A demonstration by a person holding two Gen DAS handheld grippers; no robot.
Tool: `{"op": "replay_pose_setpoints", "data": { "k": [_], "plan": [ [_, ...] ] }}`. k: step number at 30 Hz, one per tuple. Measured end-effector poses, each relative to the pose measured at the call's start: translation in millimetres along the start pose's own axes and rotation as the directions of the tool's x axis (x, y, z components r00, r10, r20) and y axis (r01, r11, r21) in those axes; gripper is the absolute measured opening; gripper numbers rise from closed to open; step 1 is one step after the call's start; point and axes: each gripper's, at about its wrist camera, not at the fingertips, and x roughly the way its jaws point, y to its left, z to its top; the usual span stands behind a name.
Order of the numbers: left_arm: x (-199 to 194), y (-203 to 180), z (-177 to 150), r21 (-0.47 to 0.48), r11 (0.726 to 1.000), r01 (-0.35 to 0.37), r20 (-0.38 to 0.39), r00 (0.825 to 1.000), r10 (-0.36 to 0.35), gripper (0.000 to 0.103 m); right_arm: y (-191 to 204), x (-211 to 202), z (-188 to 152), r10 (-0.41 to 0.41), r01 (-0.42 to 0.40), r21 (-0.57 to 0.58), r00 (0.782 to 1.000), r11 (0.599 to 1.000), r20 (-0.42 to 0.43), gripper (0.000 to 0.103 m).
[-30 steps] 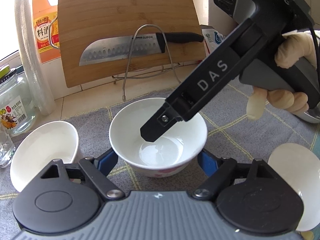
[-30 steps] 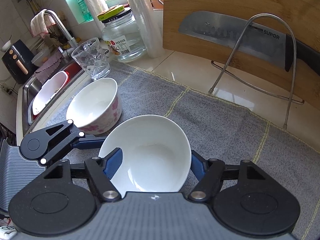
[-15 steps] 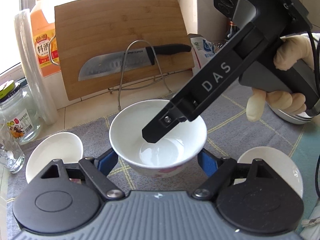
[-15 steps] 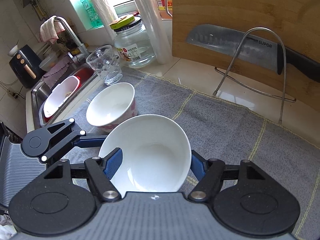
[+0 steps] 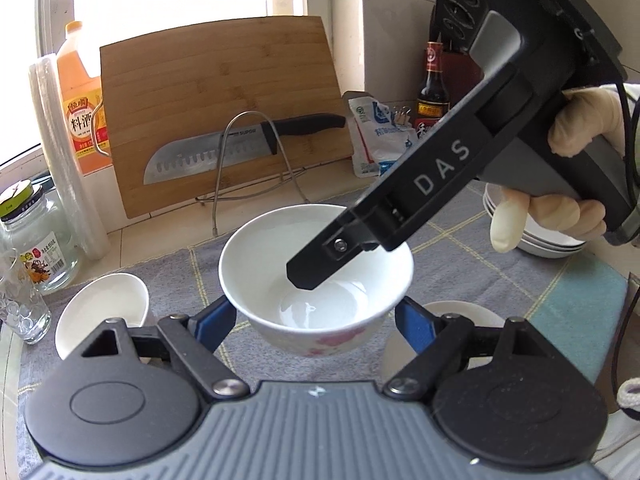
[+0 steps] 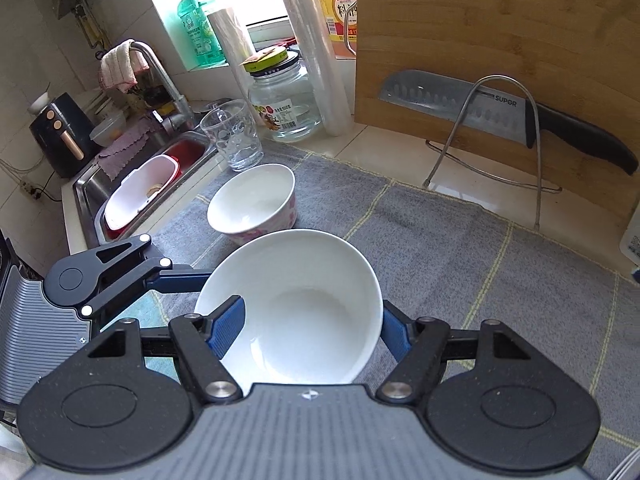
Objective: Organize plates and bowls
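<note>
- Left wrist view: the left gripper [image 5: 316,320] holds a white bowl with pink flowers [image 5: 316,280] from outside, one blue pad on each side of its wall, jaws about half open. The bowl seems lifted above the grey cloth [image 5: 480,264].
- One finger of the right gripper [image 5: 320,268] reaches inside this bowl from the upper right; a gloved hand [image 5: 560,208] carries that tool, pointing steeply down.
- A risk: two tools hold one bowl, so if the hands move apart, the bowl can tilt or slip and fall on the small bowl [image 5: 102,312] or the plate [image 5: 460,316] below.
- Right wrist view: the right gripper [image 6: 312,332] is nearly closed on the bowl's rim [image 6: 288,304], one pad inside and one outside.
- The left gripper [image 6: 120,276] comes from the left side, low.
- A second flowered bowl [image 6: 252,204] stands on the cloth near the sink [image 6: 92,196]; a careless swing could strike it.
</note>
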Motion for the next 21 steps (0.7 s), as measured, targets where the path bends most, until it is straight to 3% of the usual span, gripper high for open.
{"op": "replay_pose_setpoints", "data": {
  "k": [21],
  "plan": [
    [-23.2,-49.9,-12.5,0.039,0.997,0.067,-0.015,0.998,-0.067,0.086,13.3,-41.2,-56.1,-0.048,0.048,0.031,0.999,0.998,0.006,0.077]
  ]
}}
